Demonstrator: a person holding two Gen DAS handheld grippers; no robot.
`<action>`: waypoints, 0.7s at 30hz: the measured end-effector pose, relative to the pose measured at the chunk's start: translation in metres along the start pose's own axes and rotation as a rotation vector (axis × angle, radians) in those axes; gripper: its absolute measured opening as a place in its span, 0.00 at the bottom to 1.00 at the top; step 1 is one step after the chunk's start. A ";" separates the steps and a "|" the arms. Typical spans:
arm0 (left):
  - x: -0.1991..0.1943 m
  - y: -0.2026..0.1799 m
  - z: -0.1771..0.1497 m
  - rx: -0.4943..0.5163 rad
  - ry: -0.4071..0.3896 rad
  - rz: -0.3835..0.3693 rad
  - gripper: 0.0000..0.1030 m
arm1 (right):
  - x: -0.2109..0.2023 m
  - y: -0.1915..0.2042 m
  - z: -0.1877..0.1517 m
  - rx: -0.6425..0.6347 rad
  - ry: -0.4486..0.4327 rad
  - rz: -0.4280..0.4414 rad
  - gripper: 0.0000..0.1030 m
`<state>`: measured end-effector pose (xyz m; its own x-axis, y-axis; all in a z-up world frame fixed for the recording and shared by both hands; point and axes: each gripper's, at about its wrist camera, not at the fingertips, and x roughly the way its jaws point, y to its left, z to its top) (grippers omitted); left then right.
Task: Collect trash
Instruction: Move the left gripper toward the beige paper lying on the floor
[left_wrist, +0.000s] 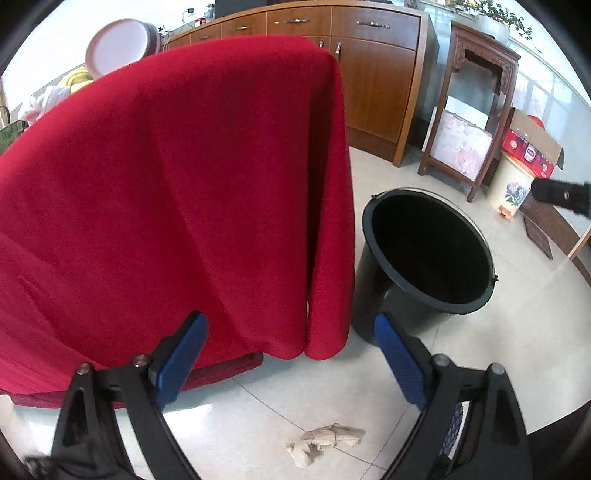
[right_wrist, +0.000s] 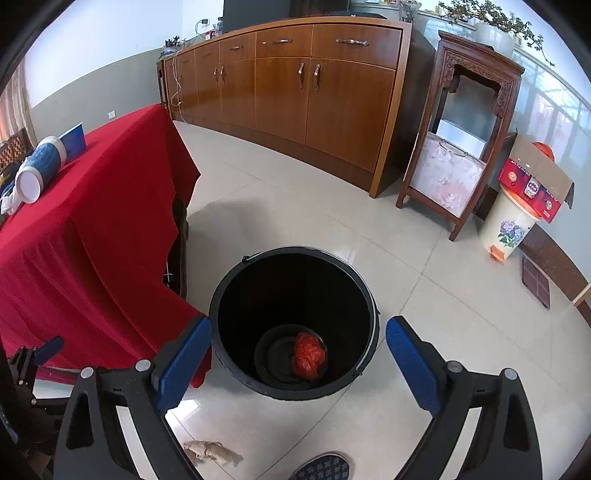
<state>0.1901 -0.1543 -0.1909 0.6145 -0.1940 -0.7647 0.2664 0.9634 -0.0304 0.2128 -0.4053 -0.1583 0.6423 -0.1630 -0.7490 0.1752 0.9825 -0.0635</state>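
Both grippers, left (left_wrist: 291, 354) and right (right_wrist: 299, 358), hang spread wide and hold nothing. Below the right one, a round black plastic bucket (right_wrist: 295, 391) contains a single crumpled orange-red wad (right_wrist: 308, 355). Just beside that bucket, a creased beige paper scrap (left_wrist: 325, 441) lies on the pale tiled floor (right_wrist: 461, 332).

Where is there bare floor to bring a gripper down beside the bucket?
Bare tile lies between the black plastic bucket and the wooden sideboard, and to its right. Left is tight: the draped red tablecloth hangs against it. The crumpled brown paper lies in front.
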 end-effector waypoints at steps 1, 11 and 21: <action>-0.002 0.000 0.000 -0.003 -0.002 -0.003 0.90 | 0.000 0.001 -0.001 -0.004 0.005 -0.001 0.94; -0.030 0.019 0.012 -0.005 -0.066 0.024 0.90 | -0.014 0.019 0.001 -0.036 -0.016 0.032 0.94; -0.045 0.028 0.017 -0.013 -0.083 0.046 0.90 | -0.035 0.030 0.013 -0.038 -0.063 0.043 0.94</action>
<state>0.1824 -0.1212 -0.1468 0.6852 -0.1640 -0.7096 0.2271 0.9738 -0.0057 0.2054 -0.3710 -0.1259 0.6947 -0.1245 -0.7084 0.1186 0.9913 -0.0579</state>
